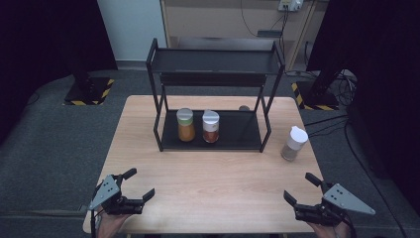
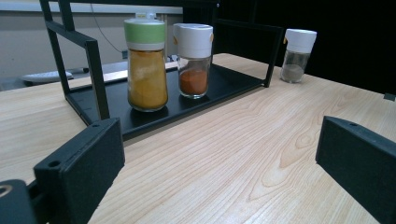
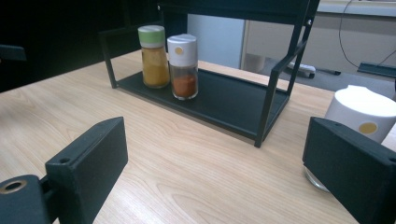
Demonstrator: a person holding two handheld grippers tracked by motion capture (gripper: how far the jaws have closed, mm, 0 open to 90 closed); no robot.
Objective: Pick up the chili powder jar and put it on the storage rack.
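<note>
I see a small clear glass shaker jar with a white cap and grey powder inside (image 1: 294, 144); it stands upright on the light wooden table (image 1: 213, 193), alone, just outside the right front leg of the black metal two-level rack (image 1: 213, 64). In the right gripper view its white cap carries a small yellow dot, and one black jaw covers part of the glass. My right gripper (image 1: 302, 191) is at the near right corner of the table, with jaws wide apart and nothing between them; the jar is ahead of it, near but not touching. My left gripper (image 1: 141, 184) is at the near left corner, also wide open and empty, well apart from the jar. On the lower shelf of the rack stand two other jars, just beside each other: a glass jar with a green cap and yellow-orange powder (image 1: 185, 125) on the left, and a glass jar with a white cap and red-brown powder (image 1: 210, 126) on the right. The right half of this shelf is bare. Between the right gripper and the grey jar I see only bare wood.
</note>
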